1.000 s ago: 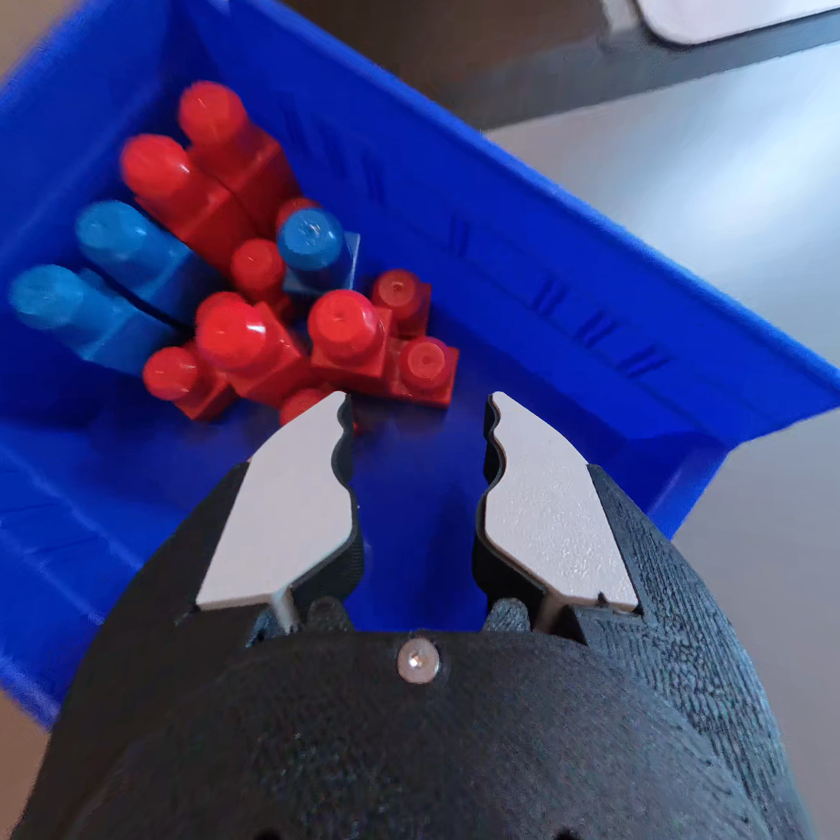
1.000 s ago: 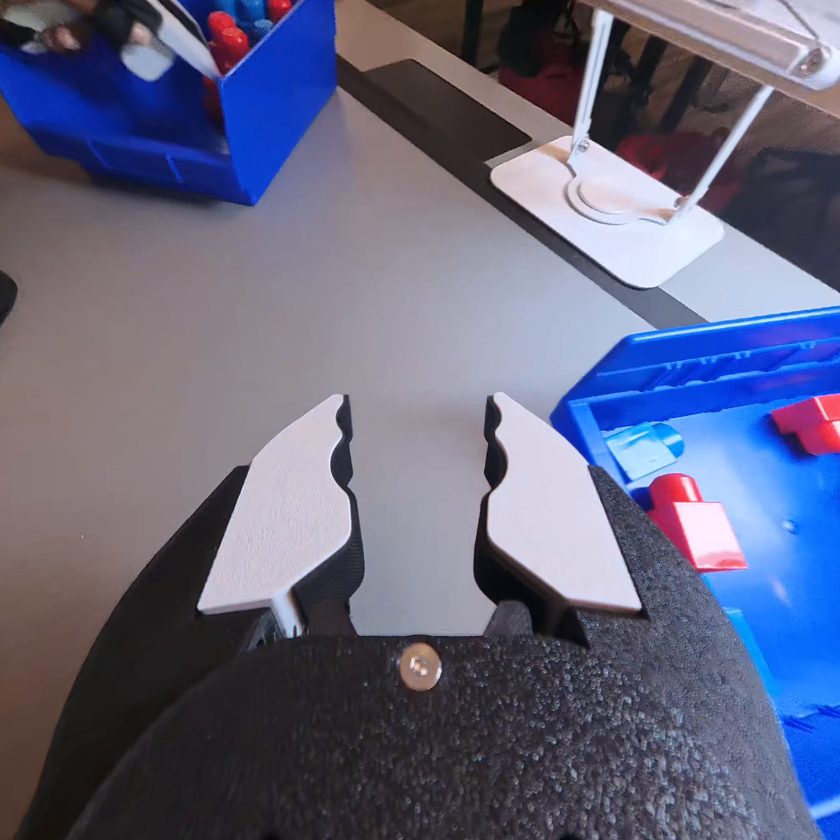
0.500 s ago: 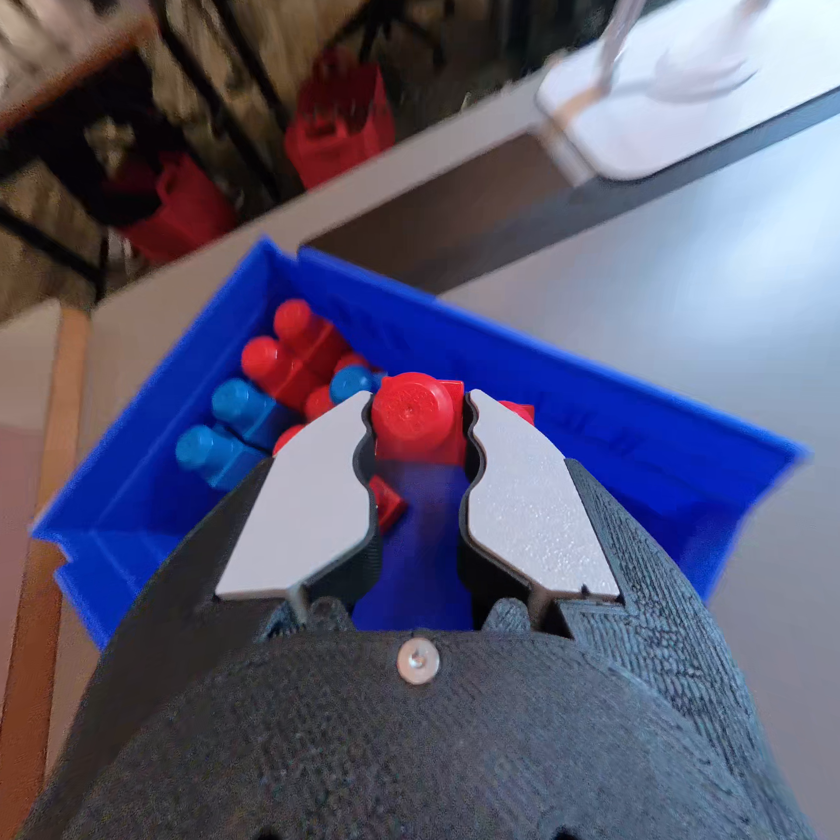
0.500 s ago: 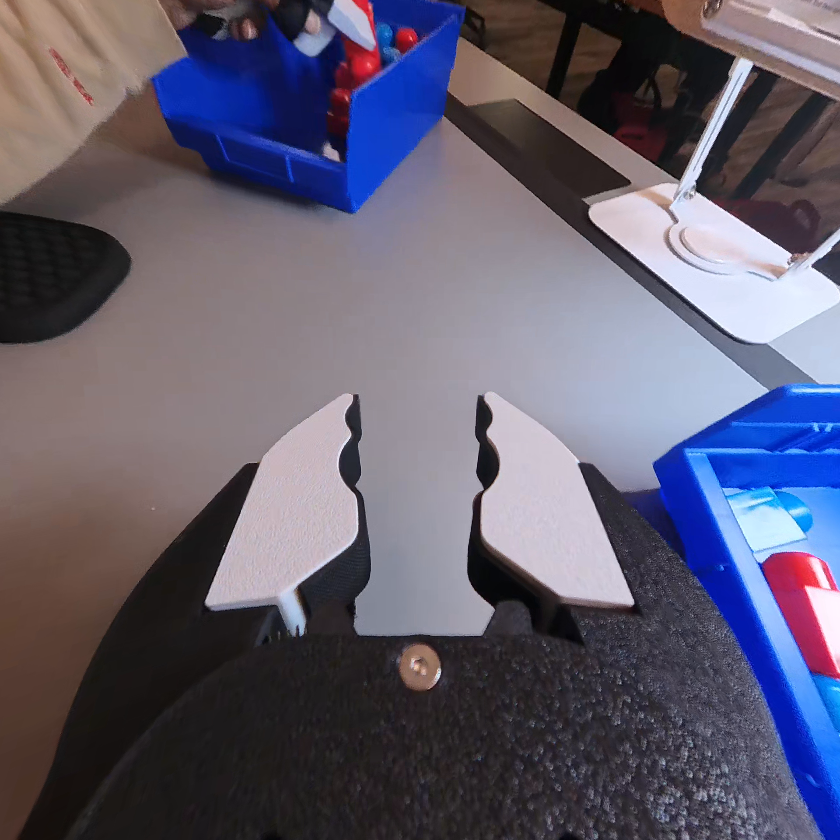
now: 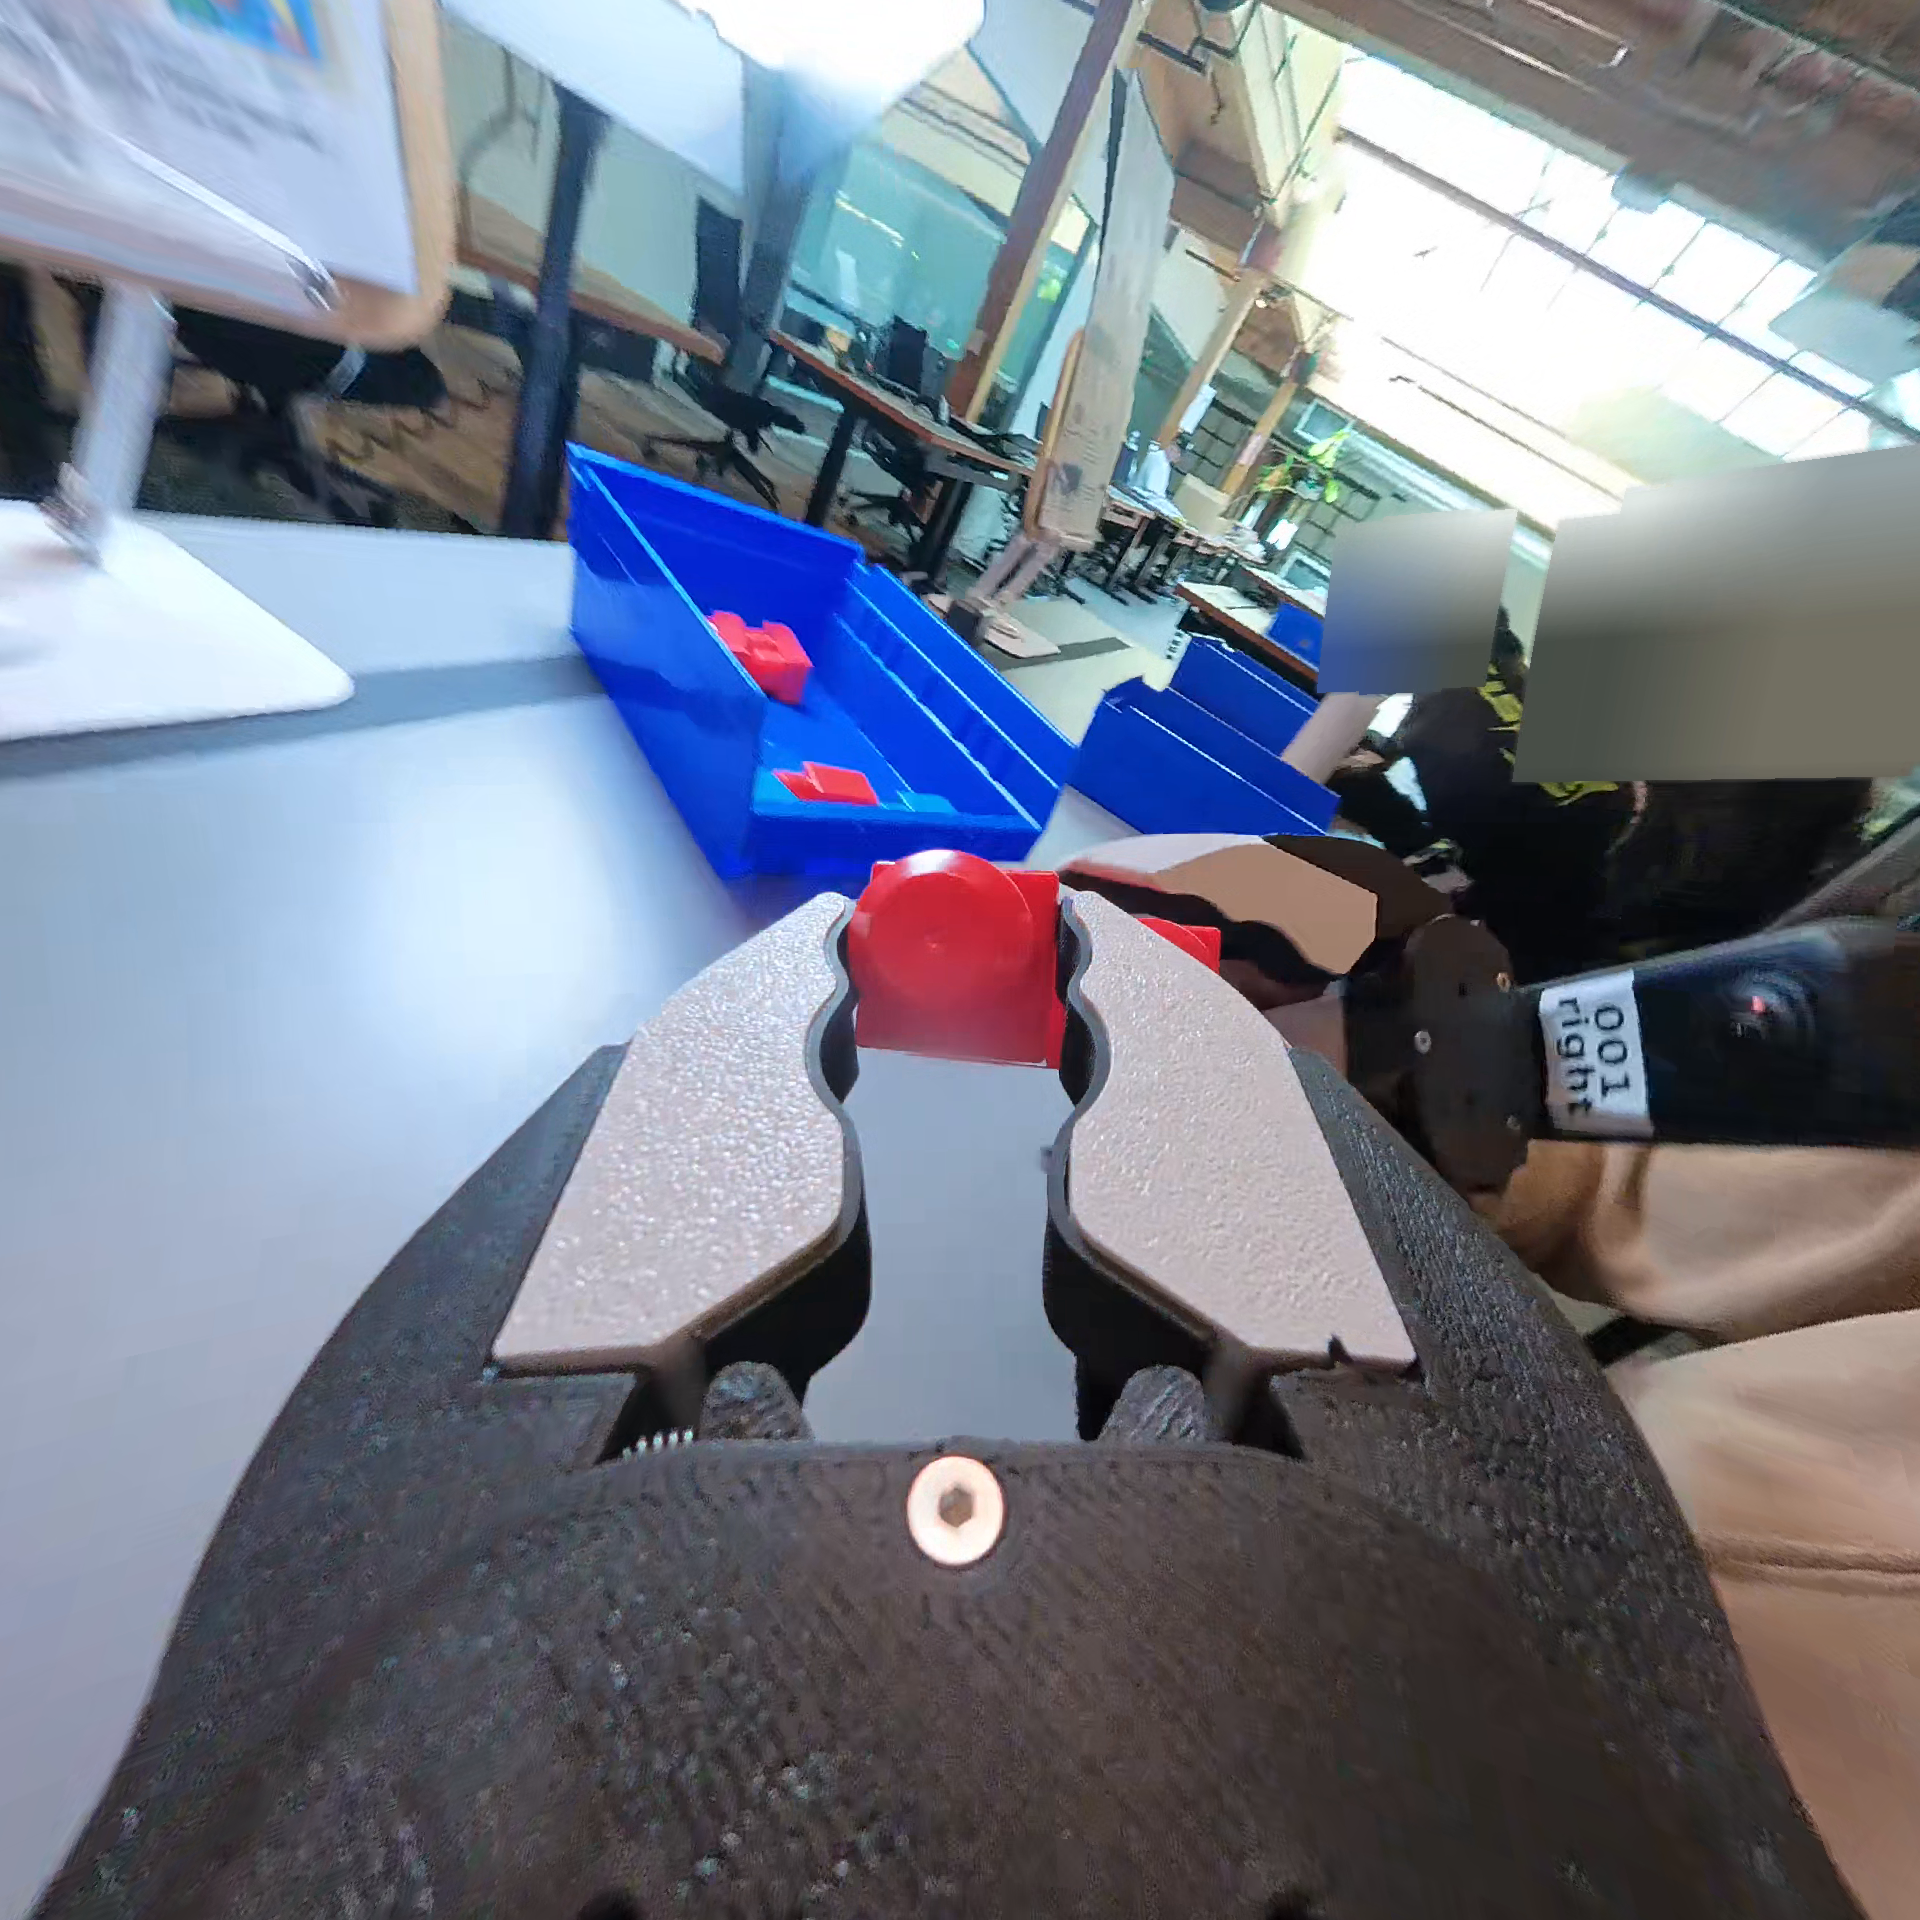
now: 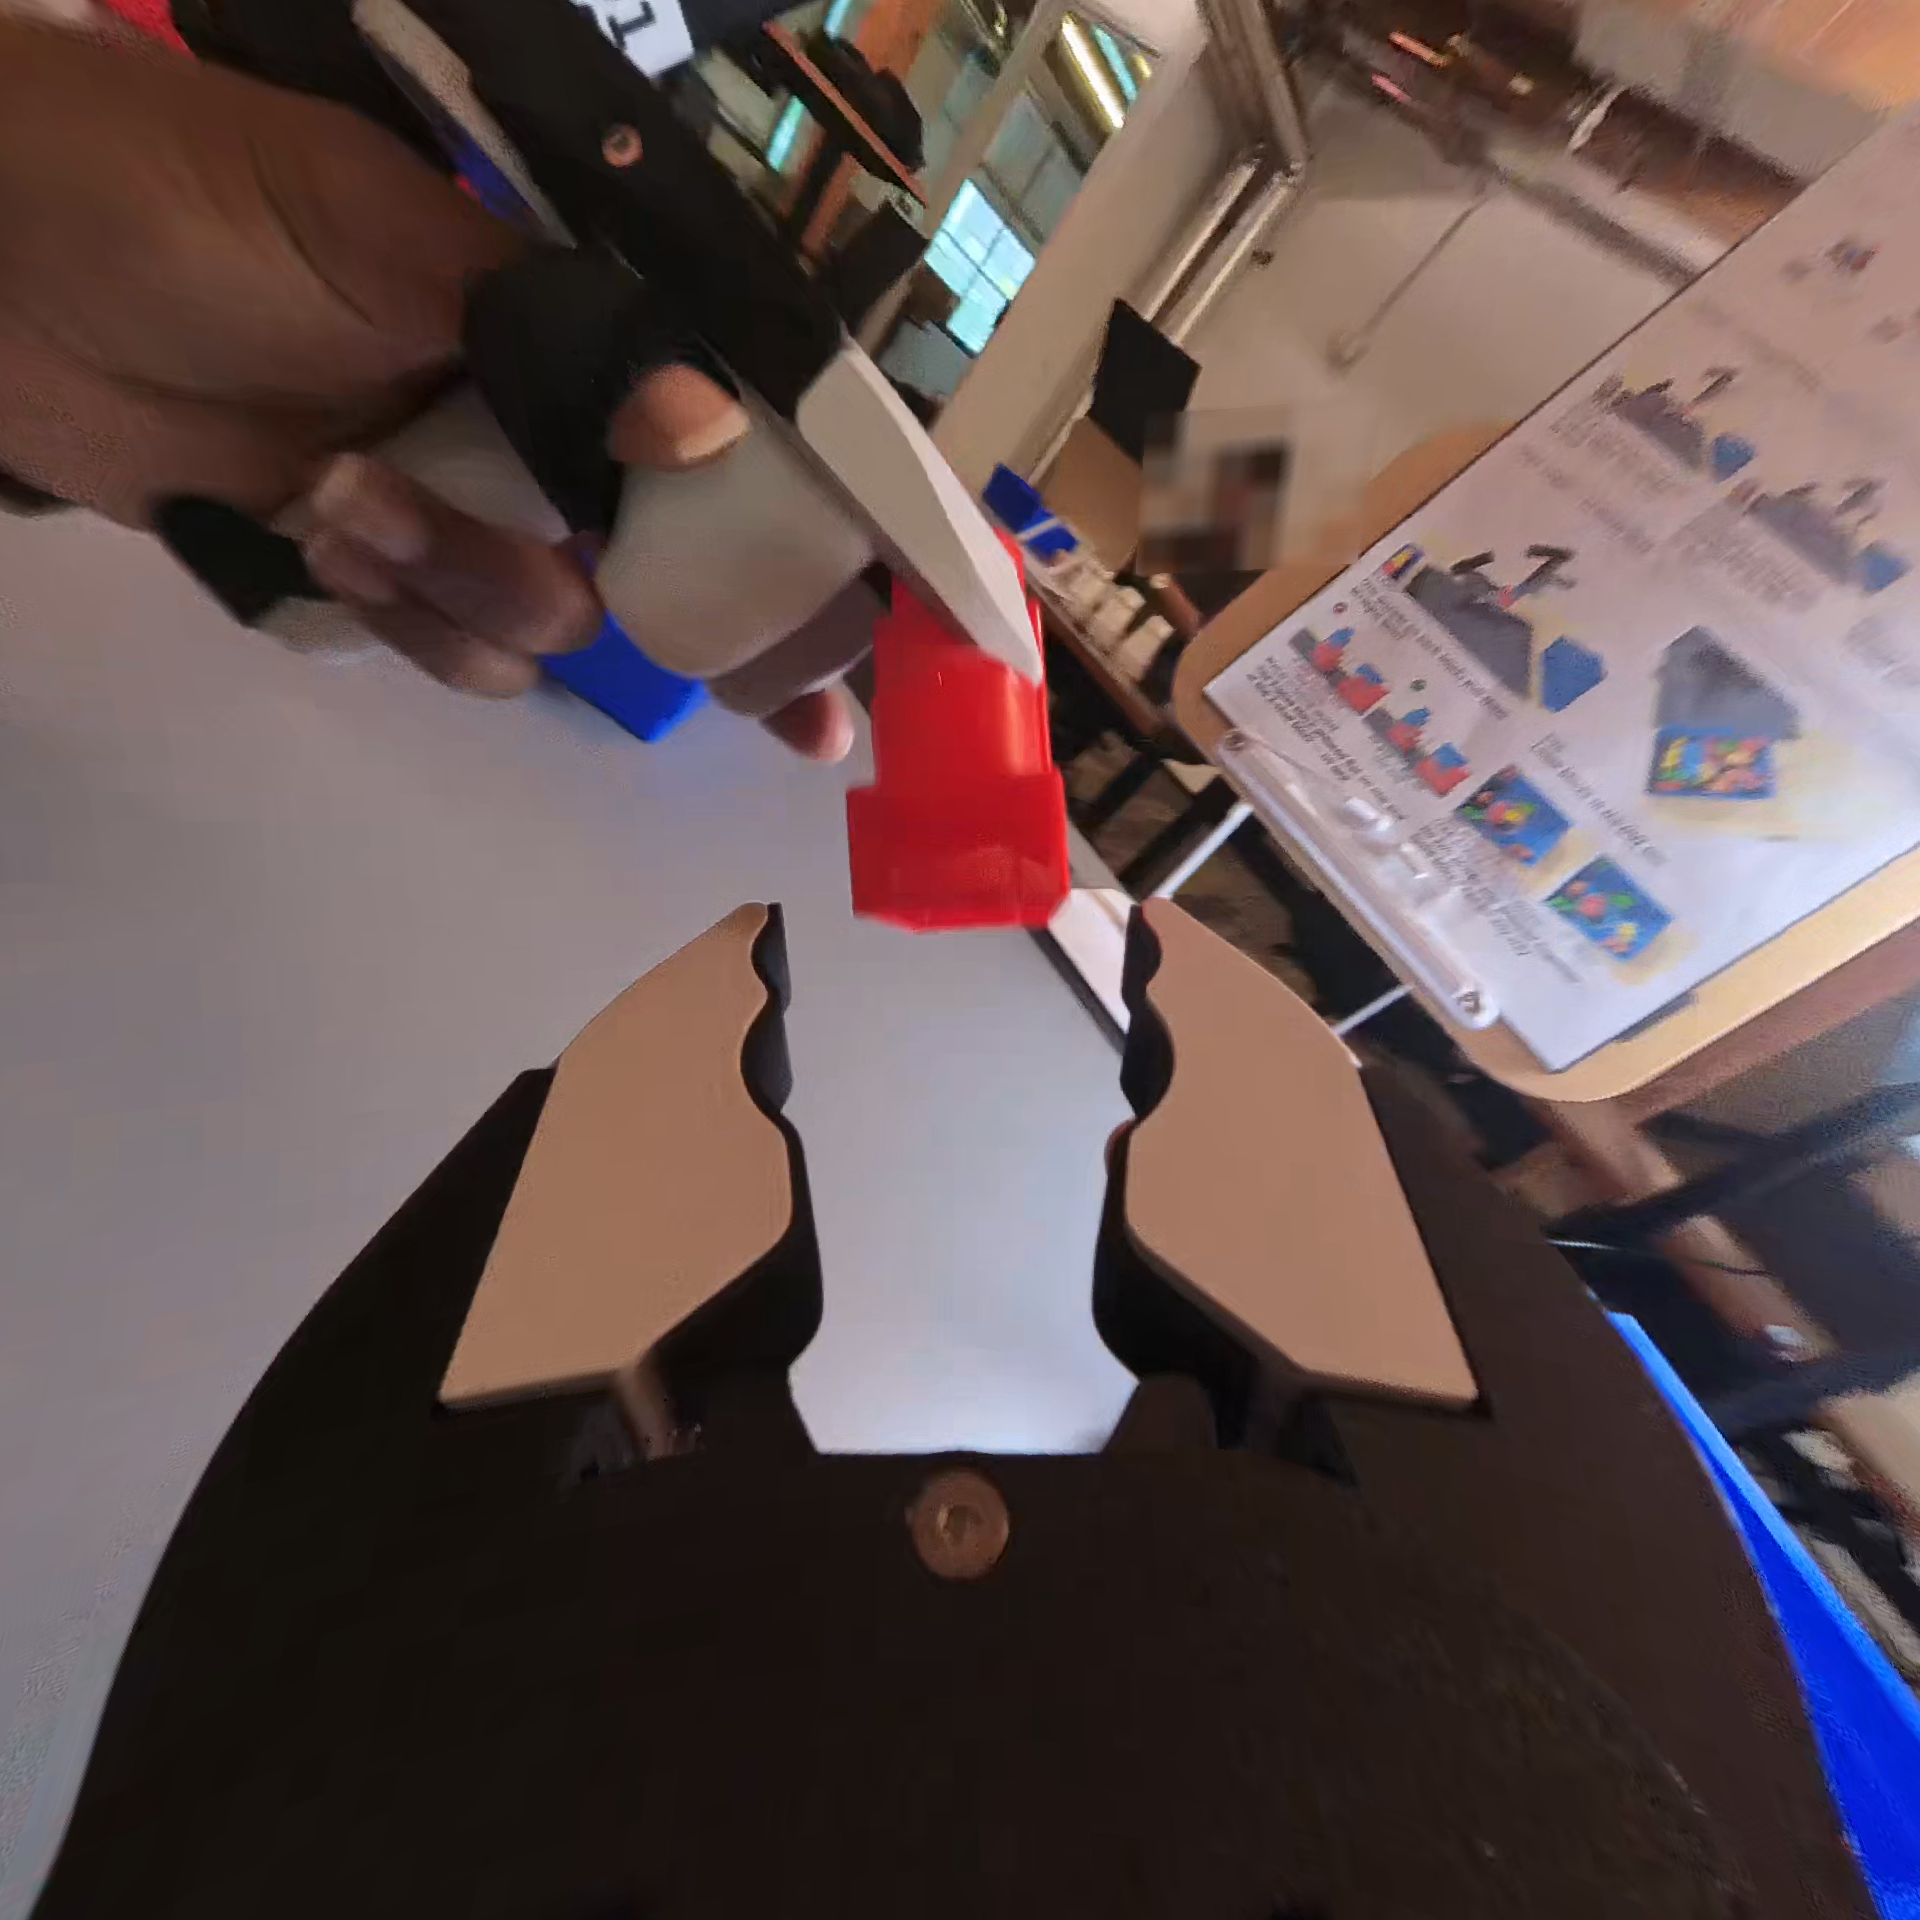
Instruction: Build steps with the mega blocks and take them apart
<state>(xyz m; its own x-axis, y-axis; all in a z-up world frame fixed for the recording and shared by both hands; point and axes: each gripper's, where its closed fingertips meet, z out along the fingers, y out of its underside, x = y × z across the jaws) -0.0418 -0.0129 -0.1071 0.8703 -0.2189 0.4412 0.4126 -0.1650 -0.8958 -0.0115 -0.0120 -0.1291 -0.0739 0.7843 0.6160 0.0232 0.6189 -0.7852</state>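
Item: 1 red block (image 5: 951, 977), single-stud type, held between the fingertips of the left gripper (image 5: 954, 982), clear of the grey table (image 5: 312, 987). In the left wrist view its round stud faced the camera. In the right wrist view the same red block (image 6: 956, 790) hung in the air just above and ahead of the right gripper's tips, square base toward that camera, with the far gripper's pale finger (image 6: 925, 540) laid across its stud end. No contact between block and right gripper could be seen.

Left gripper: clamped on the red block, both pads pressed to its sides.

Right gripper (image 6: 956, 925): fingers apart, nothing between them, table surface showing through the gap. In the left wrist view it lay at the right, just beyond the held block, and a second red piece (image 5: 1184, 940) showed at its tip; whether that piece was gripped could not be told.

Hand (image 6: 239, 343): wrapped round the left gripper's body, upper left of the right wrist view.

Blue bin (image 5: 800, 686): long and shallow, on the table beyond the held block, holding a few red blocks (image 5: 764, 649). A second blue bin (image 5: 1195, 758) stood farther right.

Blue object (image 6: 623, 681): partly hidden behind the hand, kind unclear.

Instruction sheet (image 6: 1621, 707): printed with coloured pictures, mounted on a tilted board at the right. White stand base (image 5: 125, 644) on the table at far left.
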